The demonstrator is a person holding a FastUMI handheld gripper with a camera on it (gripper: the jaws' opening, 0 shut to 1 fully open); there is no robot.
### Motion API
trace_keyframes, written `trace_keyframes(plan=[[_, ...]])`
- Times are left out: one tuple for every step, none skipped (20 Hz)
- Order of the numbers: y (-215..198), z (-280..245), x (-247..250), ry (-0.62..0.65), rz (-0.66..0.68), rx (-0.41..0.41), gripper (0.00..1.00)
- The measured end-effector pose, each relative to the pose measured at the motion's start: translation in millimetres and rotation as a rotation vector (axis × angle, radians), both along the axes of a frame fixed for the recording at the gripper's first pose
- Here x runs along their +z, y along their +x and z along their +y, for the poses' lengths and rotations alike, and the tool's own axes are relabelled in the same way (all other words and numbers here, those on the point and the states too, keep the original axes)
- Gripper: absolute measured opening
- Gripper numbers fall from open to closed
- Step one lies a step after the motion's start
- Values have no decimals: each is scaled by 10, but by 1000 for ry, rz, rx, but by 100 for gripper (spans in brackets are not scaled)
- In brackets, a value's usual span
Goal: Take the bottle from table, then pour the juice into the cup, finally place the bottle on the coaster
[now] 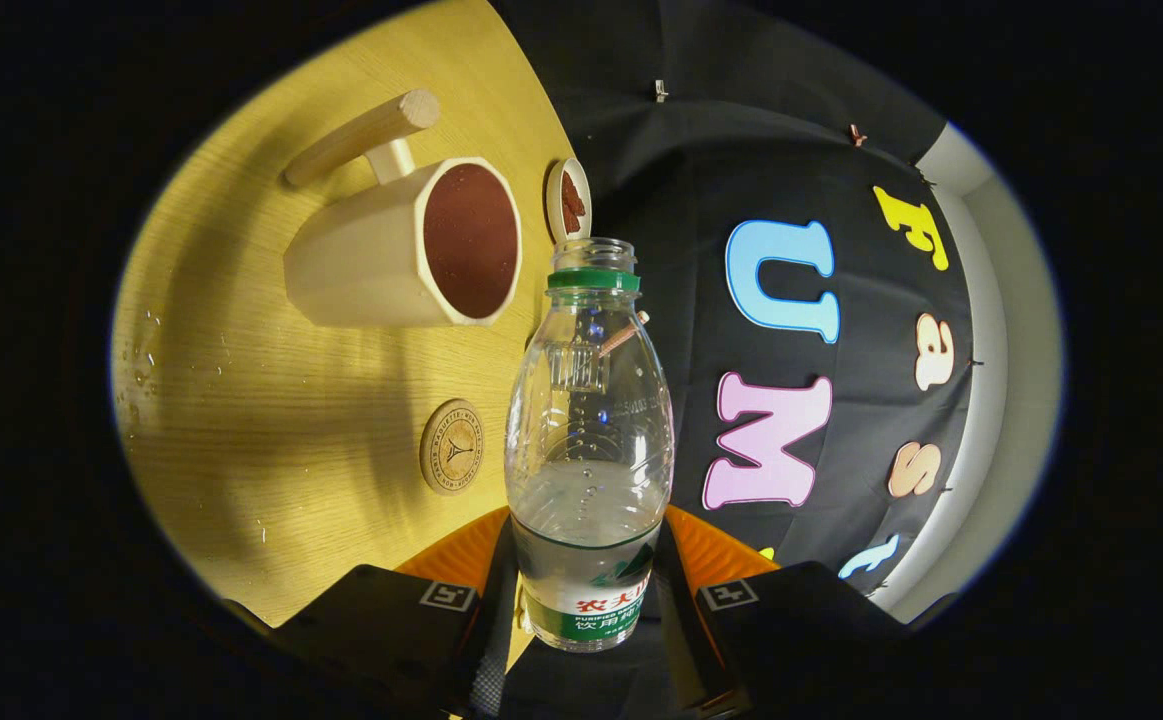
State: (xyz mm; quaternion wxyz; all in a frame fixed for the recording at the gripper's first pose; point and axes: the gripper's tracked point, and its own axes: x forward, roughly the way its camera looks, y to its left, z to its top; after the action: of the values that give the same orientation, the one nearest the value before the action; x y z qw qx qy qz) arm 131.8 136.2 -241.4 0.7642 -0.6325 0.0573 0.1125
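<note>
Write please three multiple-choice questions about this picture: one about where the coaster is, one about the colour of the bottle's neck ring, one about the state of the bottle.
1. Where is the round wooden coaster?
A. on the wooden table, beside the bottle
B. under the cup
C. between the fingers

2. What colour is the ring on the neck of the clear plastic bottle?
A. red
B. green
C. blue

3. In what state is the bottle?
A. capped, lying on the table
B. inside the cup
C. uncapped, held by the gripper

Answers:
1 A: the coaster lies bare on the table, apart from the cream cup.
2 B: the ring under the open mouth is green.
3 C: no cap on the mouth; both fingers press on its lower body.
</note>
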Motion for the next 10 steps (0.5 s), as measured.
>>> trace_keyframes(plan=[[20, 2, 19, -5, -3, -1, 66], [20, 9, 24, -12, -7, -1, 66], [15, 24, 27, -21, -10, 3, 66], [11, 30, 48, -32, -15, 10, 66], [36, 40, 57, -44, -19, 14, 66], [31, 40, 62, -56, -24, 21, 66], [24, 42, 76, -65, -31, 26, 66], [16, 40, 86, -73, -35, 31, 66], [10, 37, 99, -81, -40, 34, 66], [15, 34, 103, -87, -43, 38, 66]])
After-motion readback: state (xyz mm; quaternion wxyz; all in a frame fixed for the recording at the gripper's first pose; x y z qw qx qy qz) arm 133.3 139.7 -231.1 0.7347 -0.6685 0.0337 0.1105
